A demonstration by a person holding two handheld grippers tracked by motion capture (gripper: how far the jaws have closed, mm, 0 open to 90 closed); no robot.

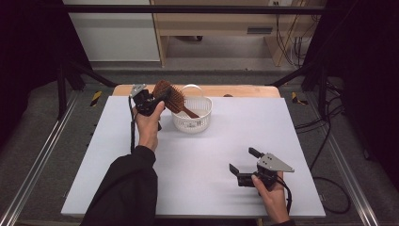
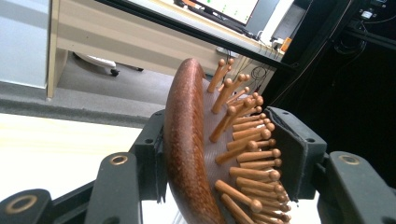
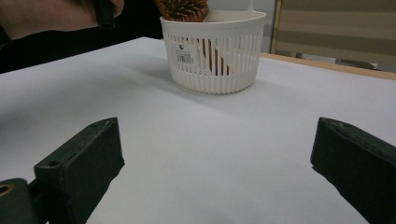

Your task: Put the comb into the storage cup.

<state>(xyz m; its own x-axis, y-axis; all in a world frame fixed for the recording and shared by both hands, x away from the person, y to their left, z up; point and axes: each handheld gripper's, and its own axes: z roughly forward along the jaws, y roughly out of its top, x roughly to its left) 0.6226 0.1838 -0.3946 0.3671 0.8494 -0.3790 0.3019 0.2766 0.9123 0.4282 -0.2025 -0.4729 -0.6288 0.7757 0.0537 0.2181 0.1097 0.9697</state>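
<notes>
A brown wooden hairbrush [image 1: 170, 96] with peg bristles is tilted over a white slatted basket [image 1: 193, 121] at the back middle of the table. Its handle [image 1: 190, 113] reaches down into the basket. My left gripper [image 1: 157, 100] is shut on the brush head. In the left gripper view one pad lies on the smooth back of the hairbrush [image 2: 187, 140] and the other on the bristle tips. My right gripper [image 1: 243, 160] rests low at the front right, jaws open and empty. The right gripper view faces the basket [image 3: 210, 60], where the brush handle [image 3: 215, 56] shows through the slats.
A white sheet [image 1: 202, 155] covers the table, and a strip of wooden tabletop [image 1: 244, 91] shows behind it. Black frame bars [image 1: 301, 70] slant at both back corners. Cables [image 1: 324, 141] trail on the floor to the right.
</notes>
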